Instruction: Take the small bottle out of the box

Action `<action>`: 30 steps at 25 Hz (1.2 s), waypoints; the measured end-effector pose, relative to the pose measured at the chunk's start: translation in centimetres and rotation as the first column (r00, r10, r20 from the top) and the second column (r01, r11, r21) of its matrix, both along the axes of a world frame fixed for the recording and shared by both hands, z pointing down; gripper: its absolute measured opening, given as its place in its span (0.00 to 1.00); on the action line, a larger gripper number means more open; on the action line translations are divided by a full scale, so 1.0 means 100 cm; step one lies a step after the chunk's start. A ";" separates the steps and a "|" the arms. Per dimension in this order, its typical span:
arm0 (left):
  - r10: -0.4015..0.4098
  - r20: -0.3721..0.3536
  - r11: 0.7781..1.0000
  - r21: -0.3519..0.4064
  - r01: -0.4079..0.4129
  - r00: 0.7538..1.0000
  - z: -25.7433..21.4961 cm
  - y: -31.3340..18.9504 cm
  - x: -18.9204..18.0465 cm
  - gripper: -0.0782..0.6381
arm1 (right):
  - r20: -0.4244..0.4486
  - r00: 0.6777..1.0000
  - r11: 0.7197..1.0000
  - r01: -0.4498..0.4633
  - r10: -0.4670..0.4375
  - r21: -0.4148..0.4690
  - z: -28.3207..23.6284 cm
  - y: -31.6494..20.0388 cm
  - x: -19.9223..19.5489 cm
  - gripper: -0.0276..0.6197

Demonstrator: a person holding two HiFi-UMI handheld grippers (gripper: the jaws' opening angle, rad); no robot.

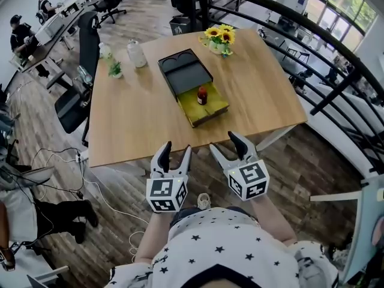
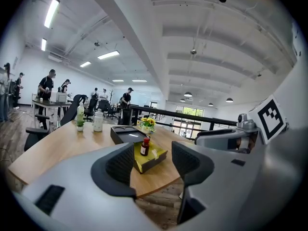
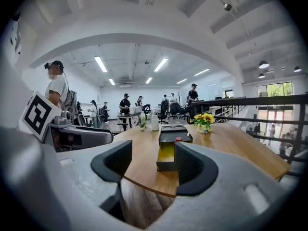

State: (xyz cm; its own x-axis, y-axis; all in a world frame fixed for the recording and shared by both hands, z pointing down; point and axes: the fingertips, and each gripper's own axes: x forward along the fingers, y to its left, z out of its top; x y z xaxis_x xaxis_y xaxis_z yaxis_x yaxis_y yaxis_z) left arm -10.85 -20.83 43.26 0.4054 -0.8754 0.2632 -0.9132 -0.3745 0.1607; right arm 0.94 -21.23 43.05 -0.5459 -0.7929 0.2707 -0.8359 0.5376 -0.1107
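Nearest to the person, the left gripper (image 1: pixel 176 149) and the right gripper (image 1: pixel 223 141) are held side by side before the near edge of the table (image 1: pixel 132 125), over the floor. The jaws of both are seen spread apart, and nothing is caught between them.

Further on, about the middle of the table, the box (image 1: pixel 215 109) is laid open, with its yellow-lined tray towards the person and its black lid (image 1: pixel 183 71) directly behind. Its long axis is directed away from the person and a little to the left. The small bottle (image 1: pixel 202 95) is stood upright in the tray, at the far end, close to the lid.

The bottle is found straight ahead, almost midway between the two grippers. The right one is judged slightly nearer. A forward reach over the near wall of the tray is probably needed, and the upright body is best taken from the sides.

Sunflowers (image 1: pixel 220 38) are placed at the far edge.
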 end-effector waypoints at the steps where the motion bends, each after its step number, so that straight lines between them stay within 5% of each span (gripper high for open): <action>1: 0.002 0.000 1.000 -0.001 -0.002 1.000 0.001 -0.005 0.000 0.42 | 0.001 1.000 1.000 -0.002 0.002 -0.001 0.001 -0.006 -0.001 0.44; 30: -0.048 -0.030 0.997 -0.067 0.046 0.998 0.035 -0.119 -0.017 0.42 | -0.069 0.997 0.998 0.036 -0.039 -0.054 0.042 -0.147 -0.016 0.45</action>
